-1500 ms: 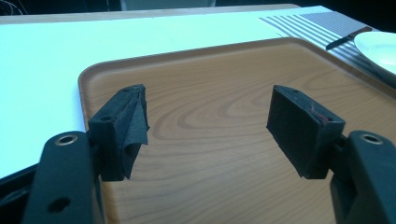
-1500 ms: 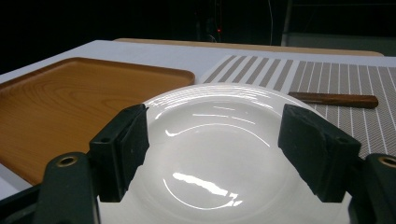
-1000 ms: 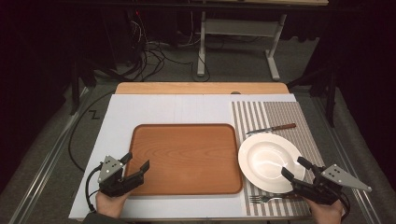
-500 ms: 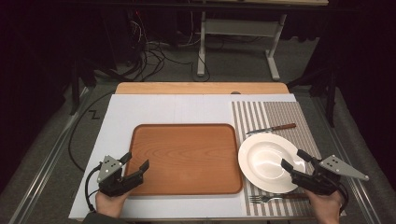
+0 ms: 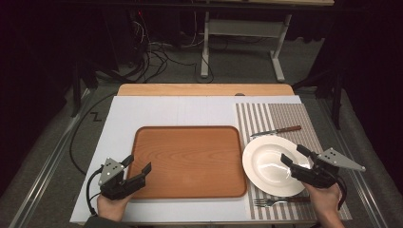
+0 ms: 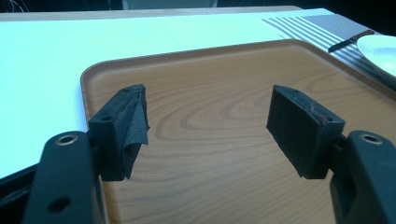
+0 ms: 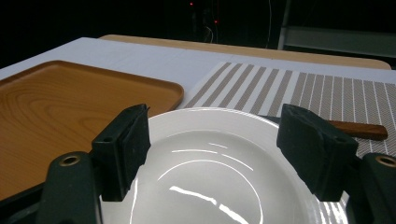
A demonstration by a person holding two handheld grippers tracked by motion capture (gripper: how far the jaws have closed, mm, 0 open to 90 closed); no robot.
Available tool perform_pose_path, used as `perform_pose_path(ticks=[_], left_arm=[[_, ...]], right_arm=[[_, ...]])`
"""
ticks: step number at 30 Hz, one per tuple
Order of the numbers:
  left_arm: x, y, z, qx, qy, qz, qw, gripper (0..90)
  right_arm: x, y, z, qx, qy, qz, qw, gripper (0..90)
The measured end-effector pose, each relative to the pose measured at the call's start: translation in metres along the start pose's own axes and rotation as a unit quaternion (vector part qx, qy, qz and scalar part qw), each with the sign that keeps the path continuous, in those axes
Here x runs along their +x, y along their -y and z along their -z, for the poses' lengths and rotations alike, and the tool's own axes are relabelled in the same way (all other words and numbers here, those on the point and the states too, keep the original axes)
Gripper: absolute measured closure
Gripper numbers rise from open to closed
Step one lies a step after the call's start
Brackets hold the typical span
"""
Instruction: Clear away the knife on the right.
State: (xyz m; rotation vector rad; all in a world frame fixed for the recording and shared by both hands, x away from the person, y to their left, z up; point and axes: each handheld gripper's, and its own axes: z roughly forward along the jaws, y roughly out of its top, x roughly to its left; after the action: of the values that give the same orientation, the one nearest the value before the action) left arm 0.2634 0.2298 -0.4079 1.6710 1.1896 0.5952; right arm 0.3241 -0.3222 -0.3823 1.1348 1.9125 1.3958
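Note:
A wooden tray lies in the middle of the white table cover. To its right a white plate rests on a striped placemat. My right gripper hovers open over the plate's right rim; in the right gripper view its jaws straddle the plate without touching it. My left gripper stands open at the tray's front left corner, and the left gripper view has the tray between its jaws with nothing held.
A knife with a brown handle lies behind the plate on the placemat. A fork lies in front of the plate near the table's front edge. Cables and a table stand sit on the floor beyond.
My right gripper has moved left and forward, from beside the plate to over its right rim. The left gripper has not moved.

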Motion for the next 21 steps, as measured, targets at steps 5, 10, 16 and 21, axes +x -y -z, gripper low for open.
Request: perform_pose_path(ticks=[5,10,16,21], left_arm=[[0.0,0.0,0.0,0.001,0.0,-0.002,1.0,29.9],[0.0,0.0,0.0,0.002,0.0,-0.003,1.0,29.9],[0.0,0.0,-0.001,0.002,0.0,-0.004,1.0,29.9],[0.0,0.0,0.0,0.002,0.0,-0.003,1.0,29.9]], right_arm=[[-0.002,-0.002,-0.006,0.004,0.003,0.005,1.0,27.0],[-0.005,-0.006,-0.01,0.005,0.011,0.007,0.9999,27.0],[-0.009,-0.012,-0.015,0.006,0.018,0.009,0.9998,27.0],[-0.012,-0.016,-0.021,0.01,0.022,0.007,0.9997,27.1]])
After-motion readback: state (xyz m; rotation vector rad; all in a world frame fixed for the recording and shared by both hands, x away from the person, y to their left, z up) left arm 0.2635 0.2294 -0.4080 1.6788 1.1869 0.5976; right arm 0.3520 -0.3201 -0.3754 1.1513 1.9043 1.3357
